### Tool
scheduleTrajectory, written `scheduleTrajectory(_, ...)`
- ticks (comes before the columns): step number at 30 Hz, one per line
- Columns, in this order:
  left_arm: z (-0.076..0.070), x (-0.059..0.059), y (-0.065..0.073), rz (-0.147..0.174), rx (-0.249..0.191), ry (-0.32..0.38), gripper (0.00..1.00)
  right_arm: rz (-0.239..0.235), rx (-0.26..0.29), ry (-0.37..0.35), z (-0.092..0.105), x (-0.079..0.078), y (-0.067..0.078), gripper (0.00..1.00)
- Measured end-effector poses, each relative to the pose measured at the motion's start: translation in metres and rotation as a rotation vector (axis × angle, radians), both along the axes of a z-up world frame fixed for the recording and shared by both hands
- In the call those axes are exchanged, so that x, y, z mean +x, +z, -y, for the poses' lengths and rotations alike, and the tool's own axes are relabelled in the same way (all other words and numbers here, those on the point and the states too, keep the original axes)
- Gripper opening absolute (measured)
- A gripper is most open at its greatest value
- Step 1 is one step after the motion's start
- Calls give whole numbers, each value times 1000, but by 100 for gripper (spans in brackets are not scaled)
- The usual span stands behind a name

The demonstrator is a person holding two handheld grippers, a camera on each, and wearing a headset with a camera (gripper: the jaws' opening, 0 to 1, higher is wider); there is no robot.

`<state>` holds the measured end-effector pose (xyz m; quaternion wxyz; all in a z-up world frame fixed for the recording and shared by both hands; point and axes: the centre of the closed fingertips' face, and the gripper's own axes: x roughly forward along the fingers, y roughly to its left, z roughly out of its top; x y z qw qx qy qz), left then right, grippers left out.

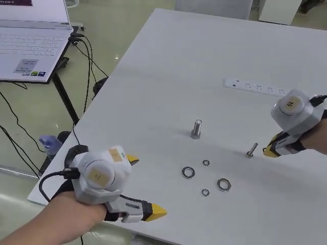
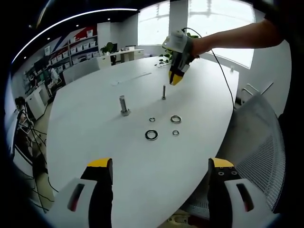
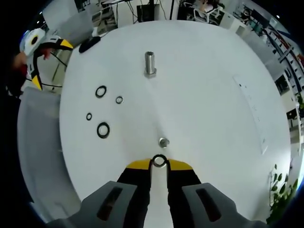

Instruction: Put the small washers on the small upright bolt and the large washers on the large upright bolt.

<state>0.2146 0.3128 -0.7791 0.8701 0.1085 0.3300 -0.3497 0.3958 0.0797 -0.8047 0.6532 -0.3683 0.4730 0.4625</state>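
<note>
The large bolt (image 1: 196,129) and the small bolt (image 1: 251,150) stand upright on the white table (image 1: 168,66). Two large washers (image 1: 188,172) (image 1: 224,185) and two small washers (image 1: 206,163) (image 1: 205,192) lie flat in front of them. My right gripper (image 1: 271,150) hovers just right of the small bolt (image 3: 164,142), shut on a small washer (image 3: 159,161) held between its yellow tips. Above the table's near left edge my left gripper (image 1: 145,186) is open, with nothing between its fingers (image 2: 100,164). From there the bolts (image 2: 124,105) (image 2: 164,91) stand beyond the washers.
A white power strip (image 1: 255,87) lies at the back right of the table. An open laptop (image 1: 30,35) sits on a stand to the left, with cables (image 1: 87,56) hanging beside the table edge. A mesh chair (image 2: 266,156) stands by the table.
</note>
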Motion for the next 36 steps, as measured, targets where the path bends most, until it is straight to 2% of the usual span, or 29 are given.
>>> scheduleTrajectory(12, -3, 1, -2, -7, 1, -1, 82, 13, -5, 26, -13, 11, -2, 12)
scheduleTrajectory(29, -5, -1, -3, -14, 6, -13, 81, 2, -10, 31, -16, 13, -10, 12)
scheduleTrajectory(36, -5, -4, -6, -25, 9, -16, 79, -5, -28, 38, -16, 12, -16, 12)
